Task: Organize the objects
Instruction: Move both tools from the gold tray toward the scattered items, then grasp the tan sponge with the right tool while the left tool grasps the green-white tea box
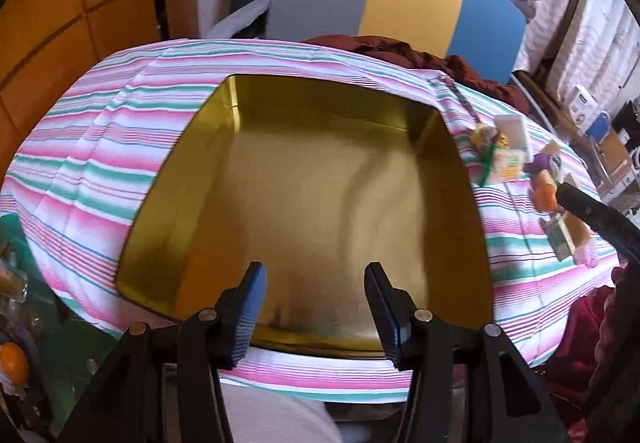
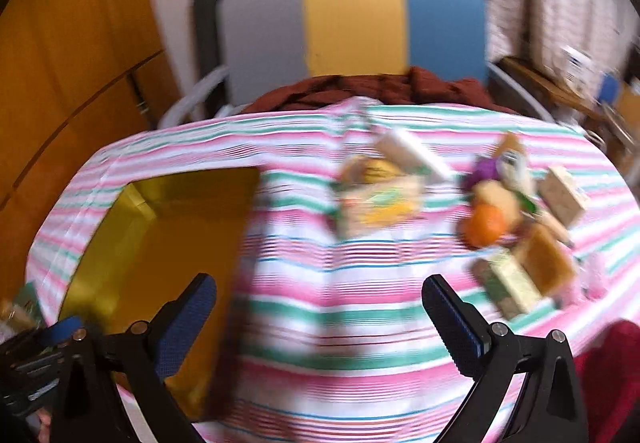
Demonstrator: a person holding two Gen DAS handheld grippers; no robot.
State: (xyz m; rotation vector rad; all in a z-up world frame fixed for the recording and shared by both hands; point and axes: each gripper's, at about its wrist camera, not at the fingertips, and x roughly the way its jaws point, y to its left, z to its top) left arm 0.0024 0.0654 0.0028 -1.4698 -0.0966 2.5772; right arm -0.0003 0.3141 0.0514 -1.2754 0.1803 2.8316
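An open, empty gold tin box (image 1: 312,203) sits on the striped tablecloth (image 1: 100,147). My left gripper (image 1: 316,307) is open and empty over the box's near edge. In the right wrist view the box (image 2: 160,263) lies at the left. My right gripper (image 2: 320,307) is open and empty above the cloth. Small items lie scattered to the right: a yellow-green packet (image 2: 380,207), an orange ball (image 2: 486,229), a purple item (image 2: 486,169), a brown block (image 2: 546,263) and a green-white box (image 2: 508,283). They also show in the left wrist view (image 1: 508,159). The right wrist view is blurred.
A chair with grey, yellow and blue panels (image 2: 352,23) stands behind the table with dark red cloth (image 2: 380,87) on it. Wooden cabinets (image 1: 80,3) are at the left. A shelf with boxes (image 1: 600,131) is at the far right. The right gripper's finger (image 1: 592,215) shows at the right.
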